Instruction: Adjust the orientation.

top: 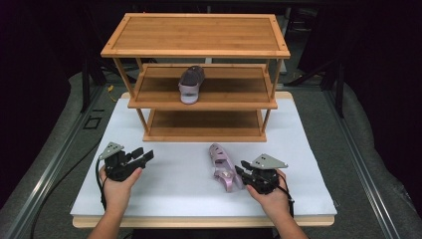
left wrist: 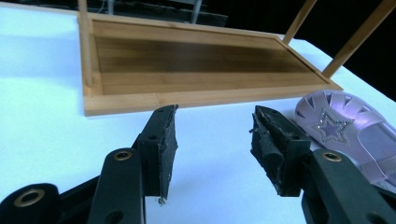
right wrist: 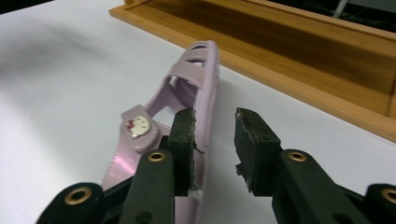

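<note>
While both grippers are held open, the pink sandal (right wrist: 187,107) is found lying on its side on the table (top: 169,184), its sole between the right gripper (right wrist: 214,140) jaws; the left gripper (left wrist: 215,140) is held well apart to its left.

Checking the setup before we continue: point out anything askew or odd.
The pink strapped sandal on the white table mat lies tipped on its side beside the right gripper. Its mate sits flat on the wooden rack's middle shelf.
</note>
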Tool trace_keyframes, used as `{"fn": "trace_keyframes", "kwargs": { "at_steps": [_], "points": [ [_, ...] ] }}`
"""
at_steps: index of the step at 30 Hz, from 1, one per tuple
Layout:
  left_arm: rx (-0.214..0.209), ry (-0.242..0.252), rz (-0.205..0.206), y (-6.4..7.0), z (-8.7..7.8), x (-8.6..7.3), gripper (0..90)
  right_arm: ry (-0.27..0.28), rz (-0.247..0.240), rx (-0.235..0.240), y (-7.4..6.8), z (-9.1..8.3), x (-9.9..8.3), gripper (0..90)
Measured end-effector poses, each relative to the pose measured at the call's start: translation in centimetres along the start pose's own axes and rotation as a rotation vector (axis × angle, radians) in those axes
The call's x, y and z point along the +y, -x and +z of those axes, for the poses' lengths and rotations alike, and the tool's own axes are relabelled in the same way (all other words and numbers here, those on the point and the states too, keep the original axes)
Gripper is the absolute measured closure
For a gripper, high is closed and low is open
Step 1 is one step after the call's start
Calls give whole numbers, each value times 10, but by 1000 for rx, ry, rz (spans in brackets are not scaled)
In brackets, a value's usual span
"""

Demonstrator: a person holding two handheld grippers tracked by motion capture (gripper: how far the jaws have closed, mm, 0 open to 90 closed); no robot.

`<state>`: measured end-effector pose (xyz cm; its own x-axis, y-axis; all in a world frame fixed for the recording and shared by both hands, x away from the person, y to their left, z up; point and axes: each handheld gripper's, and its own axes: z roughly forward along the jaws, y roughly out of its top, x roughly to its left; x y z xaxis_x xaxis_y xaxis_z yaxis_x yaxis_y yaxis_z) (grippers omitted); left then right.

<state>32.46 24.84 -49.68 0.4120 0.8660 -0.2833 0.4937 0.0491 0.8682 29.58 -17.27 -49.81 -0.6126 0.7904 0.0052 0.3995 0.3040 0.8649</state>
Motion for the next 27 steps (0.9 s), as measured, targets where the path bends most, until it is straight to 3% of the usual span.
{"fn": "trace_keyframes", "kwargs": {
  "at_steps": [3,9,11,12,13,14,16,18,21,25,27],
  "points": [
    [4,-4,-5,-2,1,-1,492,-32,-5,-32,0,4,-1,732],
    [12,6,-23,-7,-2,1,489,-54,23,-13,7,9,-6,776],
    [22,20,-49,-13,-6,3,484,-106,22,-51,12,13,-10,778],
    [29,27,-59,-16,-8,3,484,-106,22,-51,12,13,-10,778],
    [46,38,-71,-21,-12,4,483,-112,58,-53,16,14,-13,763],
    [46,38,-71,-21,-12,4,483,-70,81,-24,19,13,-13,758],
    [56,51,-85,-27,-16,5,482,-3,116,-32,19,5,-10,746],
    [58,52,-88,-28,-17,5,482,40,114,-17,17,-1,-6,730],
    [62,45,-95,-30,-16,4,482,28,94,22,13,0,-4,717],
    [64,38,-88,-29,-14,3,482,-26,46,31,4,8,-6,722],
    [63,36,-88,-29,-13,3,482,-28,56,18,6,8,-5,738]
  ]
}}
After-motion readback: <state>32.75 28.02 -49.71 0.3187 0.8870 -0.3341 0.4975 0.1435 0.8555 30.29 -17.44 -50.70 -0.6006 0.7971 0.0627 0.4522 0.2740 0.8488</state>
